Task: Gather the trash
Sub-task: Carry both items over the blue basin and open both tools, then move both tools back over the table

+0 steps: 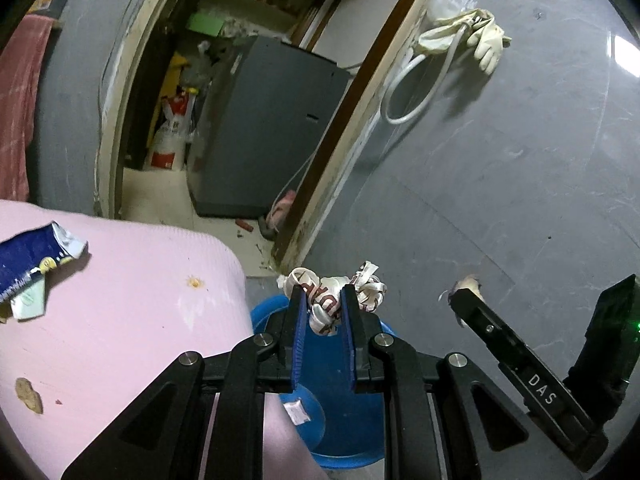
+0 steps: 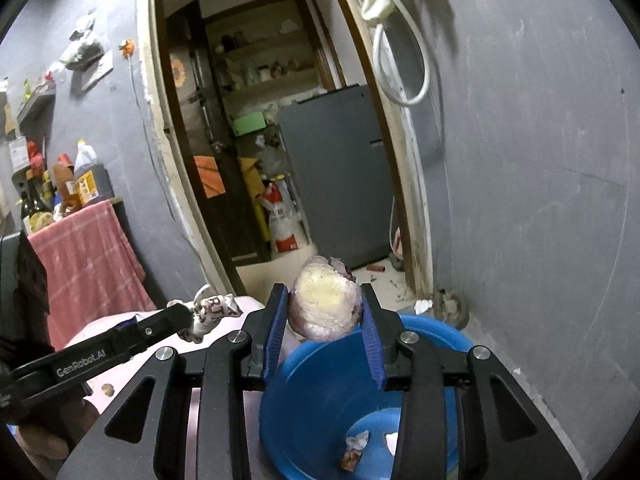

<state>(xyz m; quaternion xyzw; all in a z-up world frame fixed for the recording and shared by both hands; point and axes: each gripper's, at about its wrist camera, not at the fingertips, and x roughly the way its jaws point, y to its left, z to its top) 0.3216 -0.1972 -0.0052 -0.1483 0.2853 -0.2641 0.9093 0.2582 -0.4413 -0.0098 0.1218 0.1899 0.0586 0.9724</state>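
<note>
The left gripper [image 1: 324, 300] has its blue-padded jaws nearly closed, pinching a crumpled white wrapper [image 1: 336, 292] with red print at the lower centre of its view. The right gripper [image 2: 325, 312] has its jaws partly apart, with a rounded purple-skinned onion piece [image 2: 325, 304], pale cut face showing, clamped between them at the centre of its view. No earlier frame is given for comparison.

Directly below both grippers sits a blue plastic basin [image 2: 304, 392] on the floor, with a few scraps of trash [image 2: 354, 446] in its bottom. To the left of the basin is a pink surface [image 1: 132, 308] bearing a torn blue packet [image 1: 28, 260] at the left edge and small crumbs [image 1: 28, 394]. Behind, a grey wall [image 1: 500, 168] fills the right side, and an open doorway at upper centre shows a grey cabinet [image 1: 268, 128]. A pale glove [image 1: 486, 36] hangs at upper right.
</note>
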